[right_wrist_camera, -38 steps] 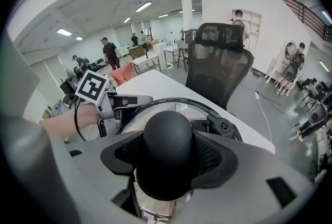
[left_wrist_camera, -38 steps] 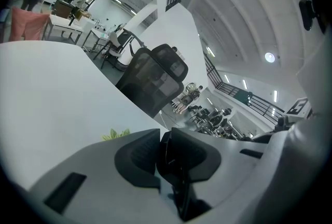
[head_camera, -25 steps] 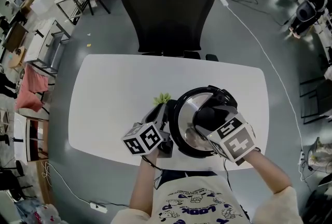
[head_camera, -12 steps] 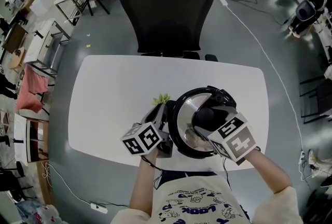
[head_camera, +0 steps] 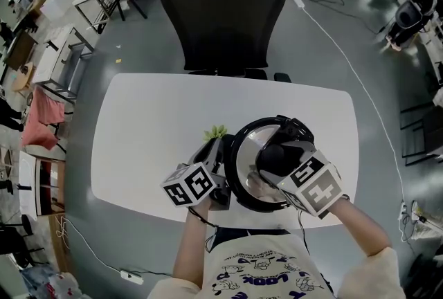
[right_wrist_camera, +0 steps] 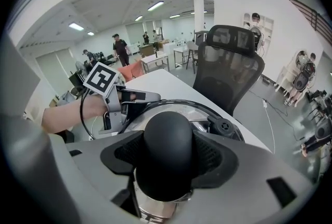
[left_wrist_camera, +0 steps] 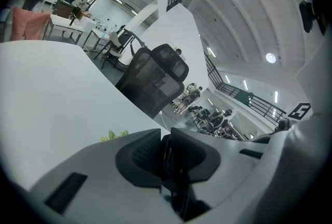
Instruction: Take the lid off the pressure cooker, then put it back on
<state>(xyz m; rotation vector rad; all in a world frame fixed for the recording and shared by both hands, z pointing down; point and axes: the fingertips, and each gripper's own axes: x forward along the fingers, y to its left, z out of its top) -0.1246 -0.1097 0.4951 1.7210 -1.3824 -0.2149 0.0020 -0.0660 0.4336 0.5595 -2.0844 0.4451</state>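
The steel pressure cooker (head_camera: 240, 195) stands near the front edge of the white table (head_camera: 152, 131), its lid (head_camera: 252, 145) on top. My right gripper (head_camera: 275, 158) comes down from the right and is shut on the lid's round black knob (right_wrist_camera: 167, 140), which fills the space between the pads. My left gripper (head_camera: 220, 156) reaches in level from the left and is shut on the cooker's black side handle (left_wrist_camera: 172, 166). Its jaws have just eased open slightly, with the handle still pinched between them. The right gripper view also shows the lid (right_wrist_camera: 205, 116) and the left gripper (right_wrist_camera: 136, 98).
A small green leafy thing (head_camera: 216, 131) lies on the table just behind the left gripper. A black office chair (head_camera: 225, 14) stands at the table's far side. The lid's black valve (right_wrist_camera: 224, 127) sits to the right of the knob.
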